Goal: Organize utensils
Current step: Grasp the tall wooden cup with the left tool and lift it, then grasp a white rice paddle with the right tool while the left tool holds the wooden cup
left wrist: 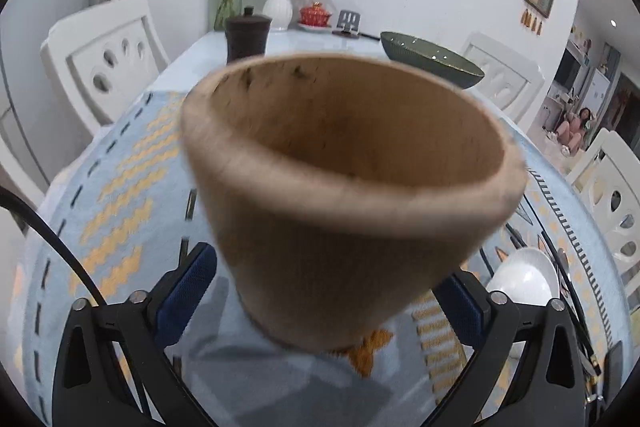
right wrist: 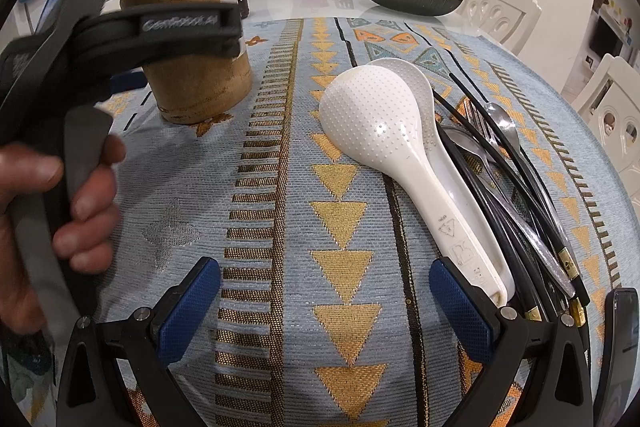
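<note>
— Left tool [left wrist: 328,267]?
— Straddling the wooden holder [left wrist: 344,163], upper left in the right wrist view, low on the worktop [right wrist: 180,187]. Pressing or merely close: cannot tell.
— Handling?
— Probably stiff, light, thick-walled. Best taken across the lower wall, not the flared rim.
— Right tool [right wrist: 324,279]?
— Gaping wide, empty, lower centre over bare cloth.
— Further right?
— White rice paddles [right wrist: 376,123]: rigid, likely slippery; best pinched at the handle. Chopsticks [right wrist: 567,259] and metal spoon [right wrist: 502,125]: thin, tangled, prone to rolling.
</note>
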Tool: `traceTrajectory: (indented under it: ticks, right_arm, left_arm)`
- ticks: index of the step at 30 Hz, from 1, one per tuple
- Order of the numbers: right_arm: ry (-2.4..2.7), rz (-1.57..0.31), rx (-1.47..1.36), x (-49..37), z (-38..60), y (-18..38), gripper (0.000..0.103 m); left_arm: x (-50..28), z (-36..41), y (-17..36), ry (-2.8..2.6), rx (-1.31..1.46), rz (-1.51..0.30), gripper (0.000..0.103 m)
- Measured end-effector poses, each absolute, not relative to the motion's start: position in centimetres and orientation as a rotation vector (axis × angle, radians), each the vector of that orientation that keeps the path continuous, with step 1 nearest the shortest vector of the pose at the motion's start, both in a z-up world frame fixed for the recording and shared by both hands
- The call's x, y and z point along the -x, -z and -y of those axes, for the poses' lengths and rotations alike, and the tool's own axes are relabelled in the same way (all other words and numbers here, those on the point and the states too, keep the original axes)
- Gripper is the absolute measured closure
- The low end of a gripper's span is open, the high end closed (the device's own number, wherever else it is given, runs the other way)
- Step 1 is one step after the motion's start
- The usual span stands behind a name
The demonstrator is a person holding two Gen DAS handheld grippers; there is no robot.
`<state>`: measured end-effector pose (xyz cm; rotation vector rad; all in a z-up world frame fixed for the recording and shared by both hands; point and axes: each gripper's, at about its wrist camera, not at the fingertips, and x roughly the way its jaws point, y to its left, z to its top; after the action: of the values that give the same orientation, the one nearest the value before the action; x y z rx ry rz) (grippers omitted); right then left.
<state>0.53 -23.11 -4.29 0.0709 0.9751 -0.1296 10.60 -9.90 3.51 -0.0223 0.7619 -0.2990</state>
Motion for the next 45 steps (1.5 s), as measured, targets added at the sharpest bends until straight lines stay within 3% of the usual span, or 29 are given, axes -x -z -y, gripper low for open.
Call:
traceTrajectory:
  ticks: [16,31,33,40,42,43,45]
  right_arm:
    - [0.123,-0.983,-0.070,-0.6,23.2,4.2,0.000]
    - [-0.039,-1.365,-0.079,-4.9,25.3,3.3,0.002]
    - [-0.055,-1.342,-0.145,-4.4,26.6,1.9,0.006]
    - [-0.018,-1.153,-0.261,-5.3,31.9,-3.7,0.007]
    - [-0.015,-1.140,-0.273,-6.4,32.5,-4.3,0.013]
    - [-0.015,-1.142,-0.268,-6.8,32.9,-4.3,0.026]
    - [-0.016,-1.165,-0.250,-8.8,32.8,-3.8,0.039]
  left_arm:
    - [-7.5,5.7,-4.1,0.269,-0.005,-0.759,0.008]
    - [-6.9,5.9,-1.9,0.238,-0.027,-0.819,0.004]
    - [-6.6,6.2,-2.0,0.236,-0.042,-0.804,0.004]
    - [-6.6,6.2,-1.8,0.237,-0.033,-0.816,0.004]
    - [-6.9,6.0,-1.7,0.228,-0.012,-0.831,0.004]
    - [-7.0,5.8,-1.6,0.224,0.001,-0.837,0.004]
    - [-7.1,5.5,-1.6,0.222,0.014,-0.840,0.004]
